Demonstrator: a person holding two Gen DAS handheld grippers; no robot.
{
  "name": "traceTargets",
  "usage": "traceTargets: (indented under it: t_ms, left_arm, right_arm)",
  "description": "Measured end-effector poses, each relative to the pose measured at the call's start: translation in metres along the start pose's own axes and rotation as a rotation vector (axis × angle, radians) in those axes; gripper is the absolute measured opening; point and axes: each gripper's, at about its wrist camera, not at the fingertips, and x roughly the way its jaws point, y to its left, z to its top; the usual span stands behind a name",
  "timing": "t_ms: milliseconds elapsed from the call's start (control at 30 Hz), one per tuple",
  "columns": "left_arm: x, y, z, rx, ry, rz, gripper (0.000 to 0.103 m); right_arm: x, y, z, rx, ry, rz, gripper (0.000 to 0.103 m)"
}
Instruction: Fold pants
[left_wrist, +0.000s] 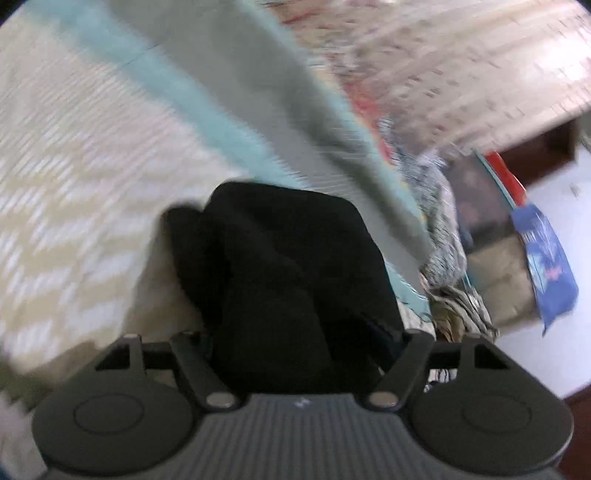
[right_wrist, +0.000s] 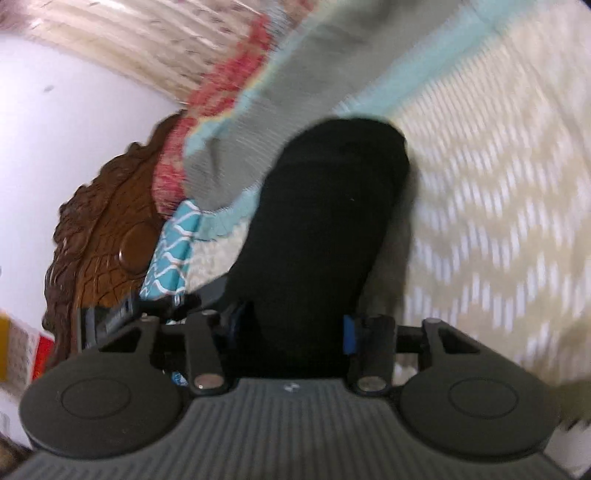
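left tongs (left_wrist: 306, 354) clenching black pants (left_wrist: 280, 266) | right tongs (right_wrist: 291, 332) gripping them too | lifting cloth off bed (left_wrist: 74, 184) for folding

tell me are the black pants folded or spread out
Bunched, not spread: the black pants rise in a lumpy heap between both tongs, over the patterned bedspread.

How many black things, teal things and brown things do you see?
Black: 3 - bunched black cloth pants, left gripper, right gripper
Teal: 2 - teal-edged grey blanket, teal patterned pillow
Brown: 1 - carved wooden headboard
Total: 6
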Motion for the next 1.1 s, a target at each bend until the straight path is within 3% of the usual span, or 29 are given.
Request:
traceTargets:
  t_ms: [167,300,467,567,600,633,733,833,933,1100]
  left_arm:
    - [0.035,-0.057,0.039,0.116,-0.047,-0.127,0.072]
    - [0.086,-0.088,0.063,0.173,-0.081,-0.132,0.073]
    - [0.166,-0.070,0.075,0.109,-0.041,-0.013,0.073]
    - [0.217,-0.045,0.066,0.060,0.059,0.192,0.074]
    - [0.217,-0.045,0.061,0.089,0.011,0.177,0.076]
    - [0.216,-0.050,0.058,0.118,-0.003,0.183,0.079]
    - [0.208,-0.062,0.057,0.120,0.022,0.230,0.084]
    - [0.190,-0.086,0.061,0.146,0.033,0.319,0.085]
    - [0.155,-0.113,0.048,0.275,-0.002,0.440,0.092]
    - [0.097,-0.151,0.000,0.443,-0.028,0.552,0.102]
  right_arm:
    - [-0.043,0.016,0.043,-0.118,-0.188,-0.014,0.049]
    - [-0.049,0.006,0.090,-0.183,-0.262,-0.074,0.049]
    - [-0.008,-0.052,0.127,-0.151,-0.244,-0.191,0.049]
    - [0.019,-0.103,0.125,0.001,-0.171,-0.288,0.056]
    - [0.016,-0.113,0.119,0.060,-0.193,-0.256,0.066]
    - [0.010,-0.121,0.114,0.110,-0.212,-0.221,0.069]
    - [-0.003,-0.104,0.105,0.079,-0.240,-0.275,0.074]
    - [-0.029,-0.074,0.092,0.002,-0.291,-0.322,0.075]
    - [-0.061,-0.054,0.064,-0.026,-0.341,-0.318,0.076]
    - [-0.079,-0.031,0.012,-0.031,-0.308,-0.383,0.080]
